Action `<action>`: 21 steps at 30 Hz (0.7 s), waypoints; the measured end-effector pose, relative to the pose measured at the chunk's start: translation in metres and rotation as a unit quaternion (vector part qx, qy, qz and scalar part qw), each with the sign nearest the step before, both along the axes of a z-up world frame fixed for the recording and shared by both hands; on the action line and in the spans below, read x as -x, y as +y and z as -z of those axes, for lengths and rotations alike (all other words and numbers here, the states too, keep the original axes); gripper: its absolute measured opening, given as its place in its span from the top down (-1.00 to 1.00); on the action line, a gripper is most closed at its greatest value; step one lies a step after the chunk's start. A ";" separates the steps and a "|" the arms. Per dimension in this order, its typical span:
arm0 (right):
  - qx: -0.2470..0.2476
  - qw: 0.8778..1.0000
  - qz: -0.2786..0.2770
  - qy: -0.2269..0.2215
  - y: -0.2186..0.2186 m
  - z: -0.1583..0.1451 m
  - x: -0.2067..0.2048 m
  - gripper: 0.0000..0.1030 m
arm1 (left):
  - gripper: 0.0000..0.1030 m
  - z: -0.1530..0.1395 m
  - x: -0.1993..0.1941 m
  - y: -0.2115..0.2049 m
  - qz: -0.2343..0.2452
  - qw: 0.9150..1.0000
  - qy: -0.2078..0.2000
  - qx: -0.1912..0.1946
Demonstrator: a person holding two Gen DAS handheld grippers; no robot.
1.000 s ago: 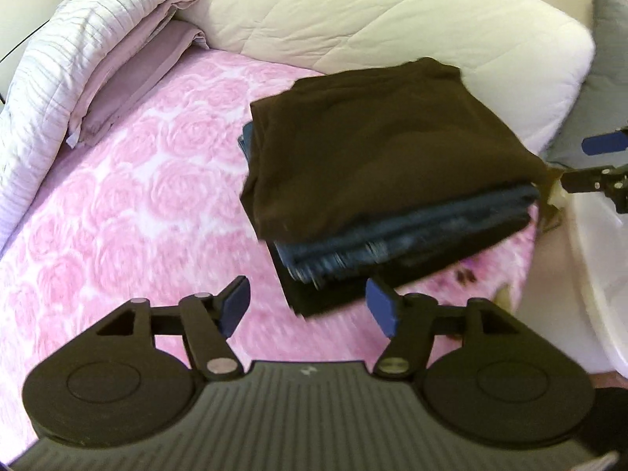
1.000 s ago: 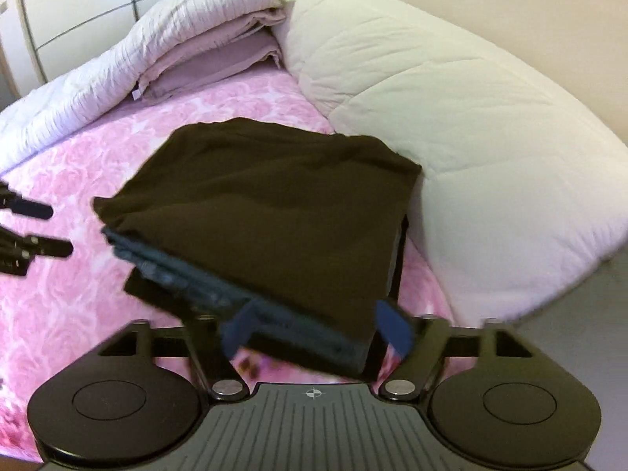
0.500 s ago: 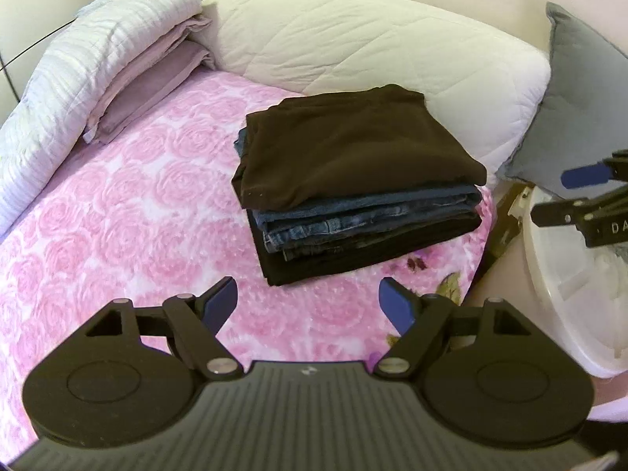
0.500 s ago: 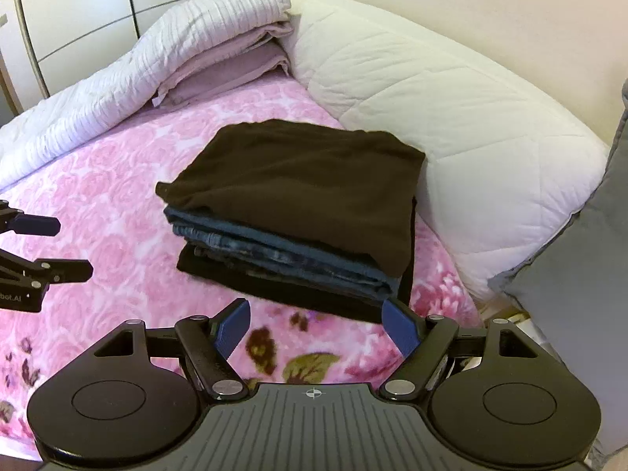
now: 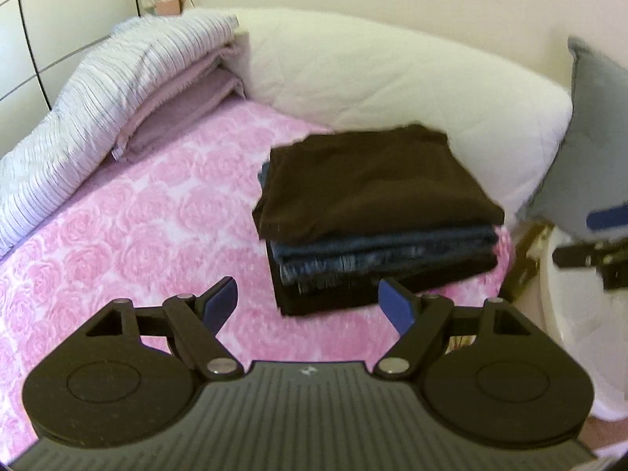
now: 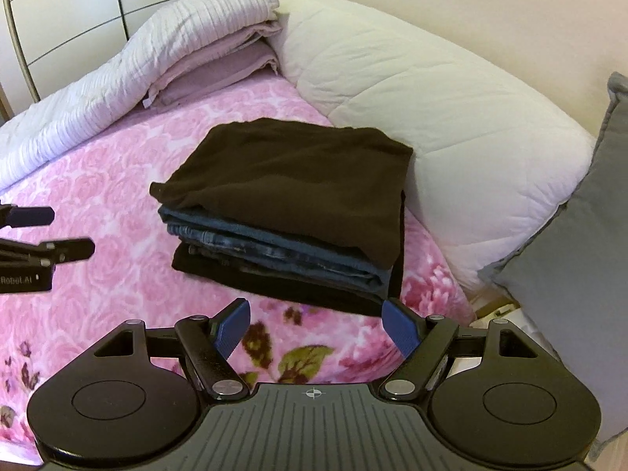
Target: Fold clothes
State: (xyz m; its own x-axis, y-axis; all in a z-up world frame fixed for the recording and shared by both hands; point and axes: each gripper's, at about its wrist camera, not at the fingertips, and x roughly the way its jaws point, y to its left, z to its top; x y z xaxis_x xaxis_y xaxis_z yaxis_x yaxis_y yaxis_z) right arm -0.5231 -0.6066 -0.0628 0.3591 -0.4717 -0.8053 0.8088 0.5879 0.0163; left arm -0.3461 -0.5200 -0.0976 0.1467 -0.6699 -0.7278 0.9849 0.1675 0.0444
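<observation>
Both tongs, left (image 5: 308, 303) and right (image 6: 316, 327), stand spread and empty at lower frame. Folded clothes stack (image 6: 290, 212) rests mid-frame on the bed (image 6: 117, 274), beside a white pillow (image 6: 431, 98).

Pink rose bedspread (image 6: 117, 180), cream wall (image 6: 471, 8), white wardrobe (image 6: 59, 11).

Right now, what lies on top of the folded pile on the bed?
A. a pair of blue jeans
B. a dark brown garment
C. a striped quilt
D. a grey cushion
B: the dark brown garment caps the pile, with the folded blue jeans beneath it and a black garment at the bottom, all on the pink rose blanket.
</observation>
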 end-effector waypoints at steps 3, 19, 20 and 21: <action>-0.002 1.000 0.009 -0.003 0.001 0.000 0.003 -0.50 | -0.48 0.001 0.005 -0.003 0.007 1.000 -0.009 -0.004; -0.010 1.000 0.023 -0.003 0.015 0.000 0.007 -0.51 | -0.48 0.005 0.005 0.004 -0.013 0.999 0.020 -0.030; -0.010 1.000 0.023 -0.004 0.016 -0.001 0.007 -0.51 | -0.48 0.005 0.006 0.005 -0.012 0.999 0.020 -0.031; -0.010 1.000 0.023 -0.004 0.017 -0.001 0.007 -0.51 | -0.48 0.004 0.007 0.005 -0.011 0.999 0.019 -0.031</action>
State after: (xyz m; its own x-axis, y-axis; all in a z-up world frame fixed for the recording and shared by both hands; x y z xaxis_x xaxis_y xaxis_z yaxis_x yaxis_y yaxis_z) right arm -0.5302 -0.5899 -0.0617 0.3437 -0.4720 -0.8118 0.8348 0.5494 0.0340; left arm -0.3531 -0.5150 -0.1020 0.1325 -0.6203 -0.7731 0.9822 0.1869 0.0183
